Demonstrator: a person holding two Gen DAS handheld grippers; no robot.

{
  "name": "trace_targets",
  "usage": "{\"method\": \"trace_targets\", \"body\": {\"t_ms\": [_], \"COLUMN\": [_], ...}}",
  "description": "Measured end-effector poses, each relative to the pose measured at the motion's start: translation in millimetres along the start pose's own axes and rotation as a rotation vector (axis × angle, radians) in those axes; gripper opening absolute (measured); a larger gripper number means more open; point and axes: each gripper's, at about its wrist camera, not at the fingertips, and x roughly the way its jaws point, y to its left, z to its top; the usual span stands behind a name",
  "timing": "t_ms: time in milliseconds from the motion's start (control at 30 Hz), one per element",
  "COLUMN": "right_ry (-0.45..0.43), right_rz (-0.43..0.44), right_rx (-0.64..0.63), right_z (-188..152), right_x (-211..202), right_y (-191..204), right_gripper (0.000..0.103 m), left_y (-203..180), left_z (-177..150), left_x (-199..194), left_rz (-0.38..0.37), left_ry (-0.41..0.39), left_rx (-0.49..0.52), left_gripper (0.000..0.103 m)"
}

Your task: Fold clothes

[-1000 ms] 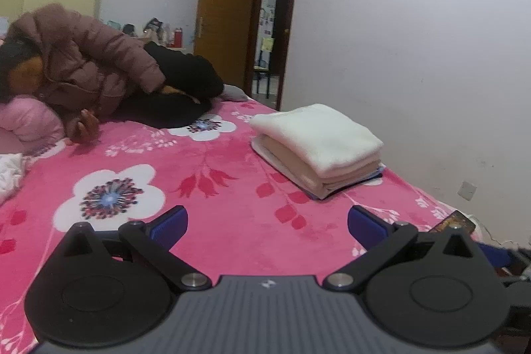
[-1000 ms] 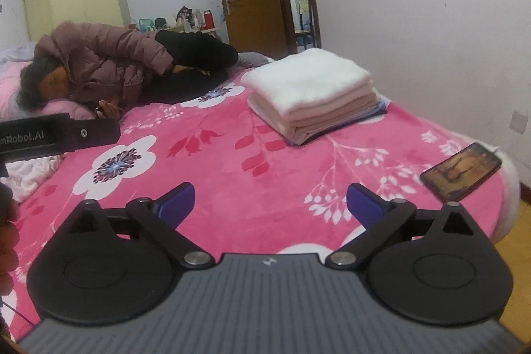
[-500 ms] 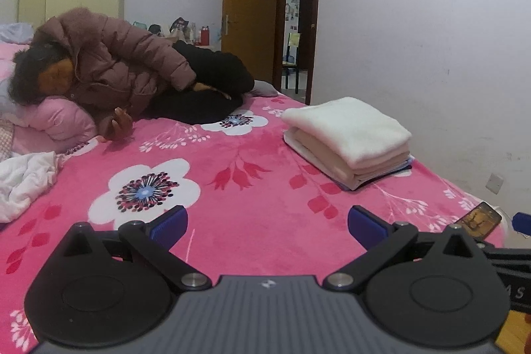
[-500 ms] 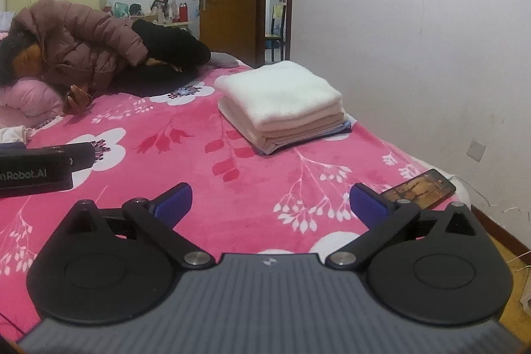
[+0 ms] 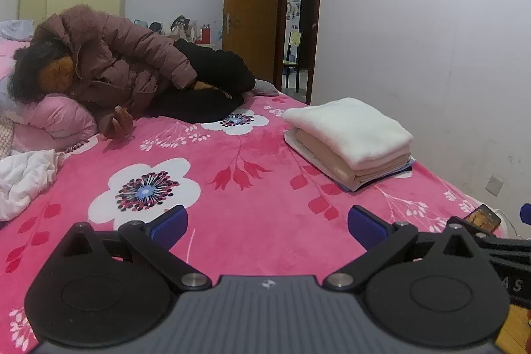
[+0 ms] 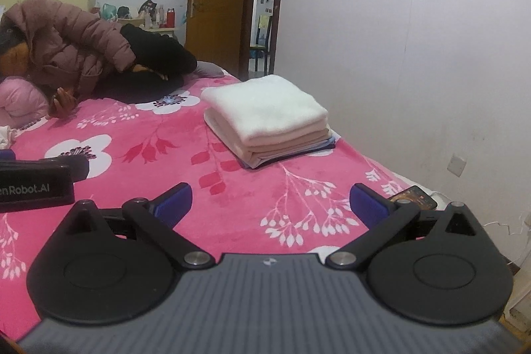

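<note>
Where the bed (image 5: 265, 188) nears the wall, folded clothes (image 5: 348, 135) lie stacked.

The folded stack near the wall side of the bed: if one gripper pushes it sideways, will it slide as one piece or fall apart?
The folded stack looks soft and loosely layered, so the white top piece would probably shift first. The plush pink blanket likely grips the bottom layer. Lifted from one edge, it would probably sag.

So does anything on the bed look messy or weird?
Yes: a crumpled white cloth lies bunched at the bed's left edge, unlike the neat folded stack. A phone sits close to the bed's right edge. Both grippers are open and empty.
</note>
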Motion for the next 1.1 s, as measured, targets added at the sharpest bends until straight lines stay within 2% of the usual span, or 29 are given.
{"method": "trace_targets", "body": {"t_ms": [400, 567, 767, 900, 1100], "right_ry": [0.016, 0.01, -0.023, -0.04, -0.068], "right_rz": [0.0, 0.026, 0.073, 0.074, 0.031], "right_rx": [0.021, 0.046, 0.109, 0.111, 0.115], "right_z": [0.9, -2.7, -26.1, -43.2, -55.3], "right_x": [0.4, -2.4, -3.0, 3.8, 16.5], "right_y": [0.2, -3.3, -15.2, -20.7, -36.6], "right_gripper": [0.102, 0.102, 0.102, 0.102, 0.102], "left_y": [-1.7, 2.6, 9.7, 8.2, -6.2], "left_z": [-1.7, -8.0, -16.2, -18.7, -14.2], "left_x": [-2.0, -7.7, -6.7, 1.8, 9.4], "left_rz": [-0.007, -0.064, -0.137, -0.134, -0.1], "left_ry": [-0.01, -0.032, -0.032, -0.023, -0.058], "left_rx": [0.013, -0.004, -0.029, -0.058, -0.044], "left_gripper": [0.103, 0.103, 0.103, 0.103, 0.103]}}
